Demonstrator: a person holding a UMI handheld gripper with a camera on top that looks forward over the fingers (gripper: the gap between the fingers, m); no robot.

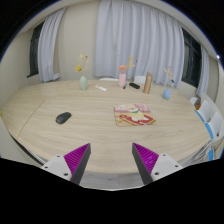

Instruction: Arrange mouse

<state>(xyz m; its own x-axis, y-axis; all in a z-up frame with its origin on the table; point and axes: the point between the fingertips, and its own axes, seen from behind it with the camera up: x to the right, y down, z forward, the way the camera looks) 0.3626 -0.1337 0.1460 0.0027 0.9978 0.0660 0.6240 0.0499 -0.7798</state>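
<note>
Tongs [112, 160]: spread wide, nothing between them, magenta pads facing inward. You hold them high and back from the bench [100, 135], likely so the whole top stays in sight before you commit to a line.

Bench: pale wood grain, broad, rounded near edge, smooth and matte.

Mouse [63, 117]: small, dark, low domed shape, lying alone on bare wood well ahead of the tongs and off toward their left finger. Nothing touches it. Open space all round, so an approach from above or the near side looks free. The rounded shell may slip under the pads; judge a grip across its flanks.

Beyond the fingers, right of the mouse and well apart from it: a flat wooden board [133, 119] carrying pinkish items, too small to name.

Far edge: a row of upright bottles [123, 75] and small containers along the curtained window, clear of the working area.
</note>
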